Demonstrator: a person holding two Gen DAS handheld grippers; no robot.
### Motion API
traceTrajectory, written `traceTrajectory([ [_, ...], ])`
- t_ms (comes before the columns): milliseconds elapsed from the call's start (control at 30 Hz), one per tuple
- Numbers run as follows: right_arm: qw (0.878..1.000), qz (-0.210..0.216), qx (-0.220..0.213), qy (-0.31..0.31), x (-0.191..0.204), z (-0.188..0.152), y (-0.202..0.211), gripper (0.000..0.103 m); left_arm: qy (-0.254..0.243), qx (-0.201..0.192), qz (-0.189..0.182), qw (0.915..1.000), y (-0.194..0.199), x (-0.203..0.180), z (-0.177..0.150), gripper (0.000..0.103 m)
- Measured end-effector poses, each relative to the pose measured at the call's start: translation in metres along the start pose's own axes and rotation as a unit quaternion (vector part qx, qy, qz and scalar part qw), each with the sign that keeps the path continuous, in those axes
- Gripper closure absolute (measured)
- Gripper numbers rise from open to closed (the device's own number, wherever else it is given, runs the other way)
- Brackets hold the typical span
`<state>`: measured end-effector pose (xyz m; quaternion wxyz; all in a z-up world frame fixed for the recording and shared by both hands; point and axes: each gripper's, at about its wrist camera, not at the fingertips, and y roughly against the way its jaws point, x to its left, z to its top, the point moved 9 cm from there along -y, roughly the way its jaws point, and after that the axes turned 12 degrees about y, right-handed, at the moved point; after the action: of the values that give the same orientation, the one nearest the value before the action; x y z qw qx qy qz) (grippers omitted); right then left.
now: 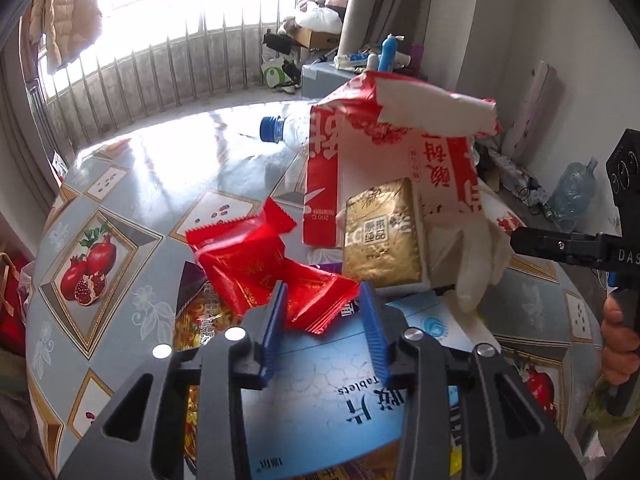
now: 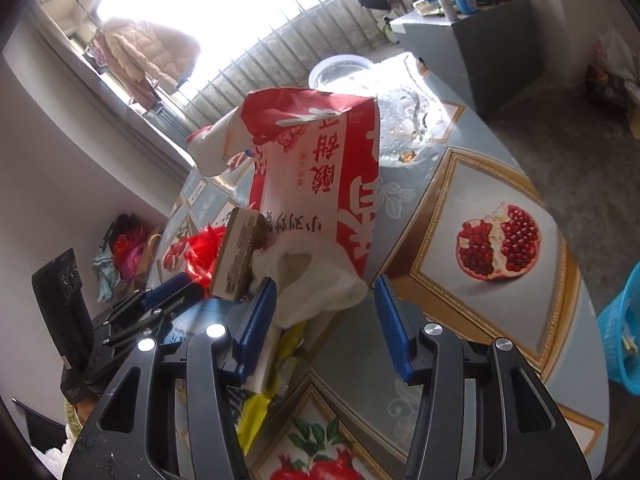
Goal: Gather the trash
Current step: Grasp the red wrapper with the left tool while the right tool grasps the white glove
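A round table covered in a glossy grey cloth printed with pomegranates (image 1: 132, 208) holds a heap of litter. At the heap's middle stands a torn red-and-white paper carton (image 1: 380, 148), upright with its top ripped open. Leaning against its front is a small gold foil packet (image 1: 382, 236), and beside that lies a crumpled white tissue (image 1: 476, 256). In front sit several shiny red plastic wrappers (image 1: 256, 264), resting partly on a flat pale-blue tablet box (image 1: 320, 392). A clear plastic bottle with a blue cap (image 1: 280, 130) lies on its side behind the carton. The left gripper (image 1: 324, 300) points down at the heap, its blue-padded tongs partly spread on either side of the nearest red wrapper's corner; whether the pads press it cannot be told. The right gripper (image 2: 326, 292) has its tongs spread wider, the tissue (image 2: 316, 280) bulging between them and brushing the left pad, the right pad clear. A turquoise mesh basket (image 2: 622, 332) stands off the table's right edge.
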<state>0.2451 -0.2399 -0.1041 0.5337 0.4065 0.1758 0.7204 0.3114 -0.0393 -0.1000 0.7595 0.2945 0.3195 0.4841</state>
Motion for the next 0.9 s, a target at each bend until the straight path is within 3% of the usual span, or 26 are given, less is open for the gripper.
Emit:
traceTrajectory([
  [200, 1.0, 0.009, 0.014, -0.005, 0.002, -0.002, -0.013, 0.067, 0.007, 0.0, 0.005, 1.0, -0.007, 0.005, 0.001, 0.086],
  [367, 1.0, 0.014, 0.013, -0.009, 0.002, -0.003, -0.011, 0.094, 0.003, -0.006, 0.009, 0.9999, -0.006, 0.006, 0.001, 0.097],
  [667, 0.999, 0.035, -0.022, 0.005, 0.011, 0.011, 0.012, 0.1, 0.015, -0.047, 0.008, 0.9987, 0.018, 0.013, 0.011, 0.101],
  [900, 0.996, 0.048, -0.06, 0.034, 0.033, 0.024, 0.033, 0.1, 0.033, -0.102, 0.004, 0.9942, 0.061, 0.018, 0.028, 0.102],
])
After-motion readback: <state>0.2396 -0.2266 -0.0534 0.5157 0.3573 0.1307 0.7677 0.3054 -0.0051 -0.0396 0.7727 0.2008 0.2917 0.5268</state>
